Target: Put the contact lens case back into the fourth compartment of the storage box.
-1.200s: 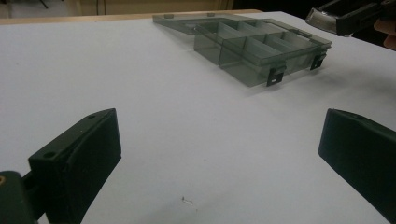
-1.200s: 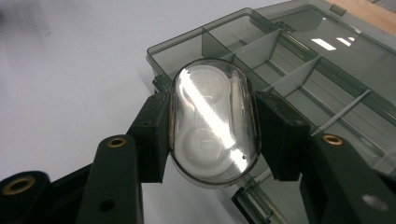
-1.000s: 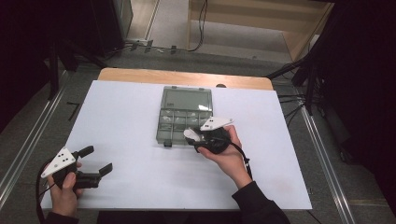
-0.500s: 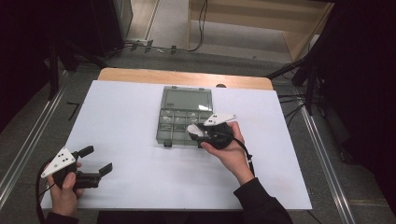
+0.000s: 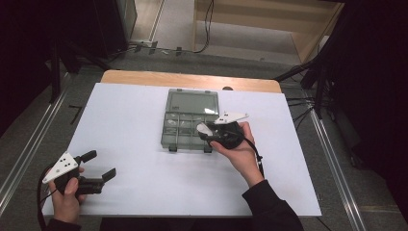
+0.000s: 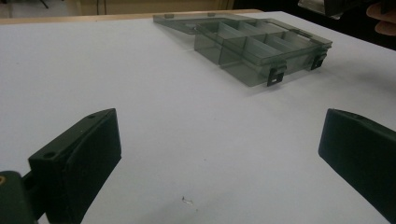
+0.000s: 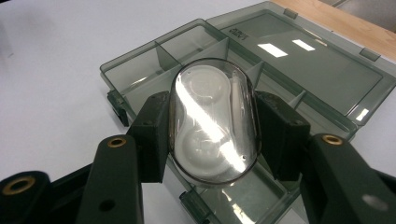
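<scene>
My right tool (image 7: 212, 135) is clamped on a clear oval case (image 7: 213, 122) with white insides, held just above the near compartments of the open grey organizer box (image 5: 189, 120) mid-counter (image 5: 134, 110). My left tool (image 5: 98, 166) rests wide open and empty near the counter's front-left corner.

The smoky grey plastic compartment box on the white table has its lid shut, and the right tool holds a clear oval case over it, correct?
Not quite: the smoky grey plastic compartment box has its lid open, lying flat behind the compartments, as the right gripper view shows. The rest holds: the right tool grips the clear oval case above the box on the white table.
</scene>
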`<state>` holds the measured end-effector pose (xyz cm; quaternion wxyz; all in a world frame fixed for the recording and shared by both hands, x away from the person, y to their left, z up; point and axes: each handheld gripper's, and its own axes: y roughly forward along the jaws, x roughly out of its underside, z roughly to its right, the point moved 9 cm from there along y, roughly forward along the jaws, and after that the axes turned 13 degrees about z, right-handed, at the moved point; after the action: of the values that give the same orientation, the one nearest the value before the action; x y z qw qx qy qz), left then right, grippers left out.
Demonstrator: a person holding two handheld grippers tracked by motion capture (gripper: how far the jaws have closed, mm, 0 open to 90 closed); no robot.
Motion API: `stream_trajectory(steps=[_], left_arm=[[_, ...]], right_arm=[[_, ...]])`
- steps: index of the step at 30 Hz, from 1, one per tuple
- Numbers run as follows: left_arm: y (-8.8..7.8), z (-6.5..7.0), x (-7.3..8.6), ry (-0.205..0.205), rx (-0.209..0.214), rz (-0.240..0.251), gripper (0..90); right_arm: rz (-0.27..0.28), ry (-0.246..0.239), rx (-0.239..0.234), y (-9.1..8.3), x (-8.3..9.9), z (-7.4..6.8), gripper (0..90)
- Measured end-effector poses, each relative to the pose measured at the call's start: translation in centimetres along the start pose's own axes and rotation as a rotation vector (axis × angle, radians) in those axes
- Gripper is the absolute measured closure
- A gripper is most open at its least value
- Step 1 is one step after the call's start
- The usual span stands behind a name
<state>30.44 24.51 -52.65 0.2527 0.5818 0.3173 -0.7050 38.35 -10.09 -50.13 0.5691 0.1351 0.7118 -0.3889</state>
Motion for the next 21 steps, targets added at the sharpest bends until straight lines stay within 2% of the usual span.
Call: stream_trajectory(steps=[14, 21], left_arm=[[0.0, 0.0, 0.0, 0.003, 0.001, -0.001, 0.0], [0.0, 0.0, 0.0, 0.004, 0.001, -0.001, 0.0]], right_arm=[[0.025, 0.035, 0.026, -0.3, -0.6, 1.9, 46.7], [0.031, 0.037, 0.043, 0.0, -0.8, 2.8, 46.7]])
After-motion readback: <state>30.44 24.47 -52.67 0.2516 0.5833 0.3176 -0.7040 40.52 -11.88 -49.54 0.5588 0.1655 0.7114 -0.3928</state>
